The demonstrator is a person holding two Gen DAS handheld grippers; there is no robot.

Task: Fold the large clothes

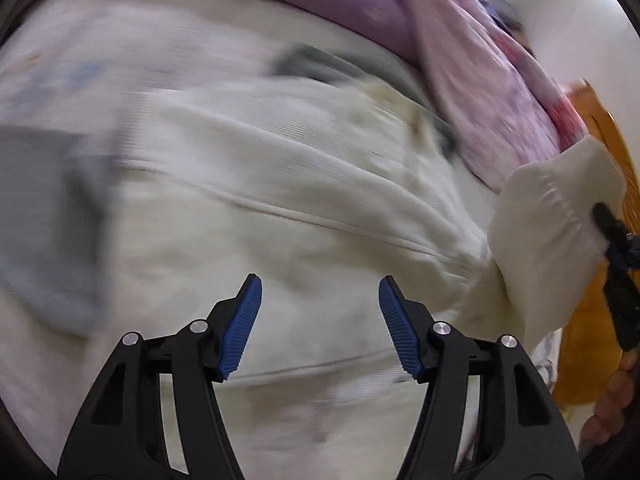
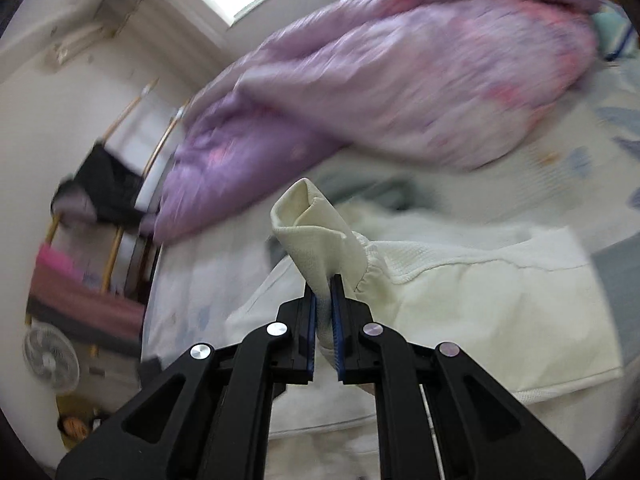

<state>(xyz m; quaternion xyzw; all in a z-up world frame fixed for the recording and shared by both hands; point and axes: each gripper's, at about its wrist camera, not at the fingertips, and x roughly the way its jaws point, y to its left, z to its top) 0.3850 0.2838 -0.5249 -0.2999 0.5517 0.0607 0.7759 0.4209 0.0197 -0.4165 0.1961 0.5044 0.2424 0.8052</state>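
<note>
One cream garment [image 2: 480,280], cuff pinched by right gripper [image 2: 325,292], probably one purple quilt [image 2: 400,100]

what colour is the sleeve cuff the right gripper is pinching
Cream white, a ribbed knit cuff; it shows best in the right wrist view.

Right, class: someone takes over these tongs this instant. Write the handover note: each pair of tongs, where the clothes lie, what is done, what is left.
Left tongs: open, empty, above the cream garment.
Right tongs: shut on the garment's cuff, sleeve lifted off the bed.
Clothes: cream garment spread on the bed; purple quilt heaped beyond it. A grey item lies beside the garment.
Done: sleeve picked up. No finished fold can be seen; the pictures are blurred.
Left: lay the sleeve across the body, probably, then fold the rest.
</note>
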